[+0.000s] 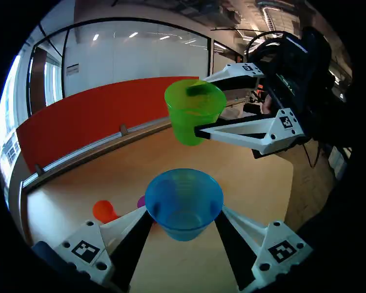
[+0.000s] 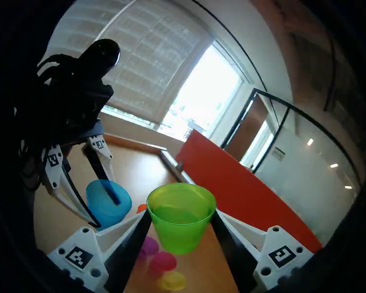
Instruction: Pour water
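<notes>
- Left tool (image 1: 184, 215) grips the blue cup (image 1: 184, 195) by both side walls, lifted off the tabletop (image 1: 261, 180).
- Right tool (image 2: 181, 217) grips the green cup (image 2: 181, 234) the same way, near the blue cup, not touching.
- Cups look like thin, light plastic, probably slippery and squashable; best held mid-wall below the rim, gently.
- Water level: cannot tell.

An orange plastic cup (image 1: 105, 211), purple plastic cup (image 2: 149, 245), pink plastic cup (image 2: 163, 261) and yellow plastic cup (image 2: 173, 281) cluster on a pale wooden table (image 1: 261, 180) beside a long red partition wall (image 1: 100, 112).
</notes>
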A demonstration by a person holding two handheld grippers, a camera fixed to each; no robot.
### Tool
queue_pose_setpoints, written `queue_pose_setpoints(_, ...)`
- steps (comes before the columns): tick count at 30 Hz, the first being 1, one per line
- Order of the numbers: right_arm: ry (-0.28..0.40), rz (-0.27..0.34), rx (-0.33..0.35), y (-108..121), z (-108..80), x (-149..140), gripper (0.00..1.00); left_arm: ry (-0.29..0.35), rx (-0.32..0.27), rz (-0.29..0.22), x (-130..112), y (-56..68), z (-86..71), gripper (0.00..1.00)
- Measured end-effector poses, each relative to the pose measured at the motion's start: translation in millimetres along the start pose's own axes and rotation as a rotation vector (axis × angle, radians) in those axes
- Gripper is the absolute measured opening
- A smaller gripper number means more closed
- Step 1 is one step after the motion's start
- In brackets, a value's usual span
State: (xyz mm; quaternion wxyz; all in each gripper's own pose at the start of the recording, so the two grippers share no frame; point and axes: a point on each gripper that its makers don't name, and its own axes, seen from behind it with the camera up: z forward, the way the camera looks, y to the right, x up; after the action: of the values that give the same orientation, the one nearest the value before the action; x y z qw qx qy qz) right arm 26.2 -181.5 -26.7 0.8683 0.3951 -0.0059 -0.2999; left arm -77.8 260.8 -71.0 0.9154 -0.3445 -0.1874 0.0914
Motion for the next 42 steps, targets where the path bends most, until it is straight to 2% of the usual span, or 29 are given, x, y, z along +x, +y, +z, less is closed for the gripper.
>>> queue_pose_setpoints(20, 0.013, -0.138, 0.026, -6.7, 10.2, 14.7, 0.89, 0.007, -0.002, 0.006, 3.0, 3.7, -1.0, 0.83)
queue_pose_setpoints(42, 0.012, -0.278, 0.036, -10.8, 12.4, 24.0, 0.89, 0.014, -0.008, 0.012, 6.2, 6.7, 0.4, 0.83)
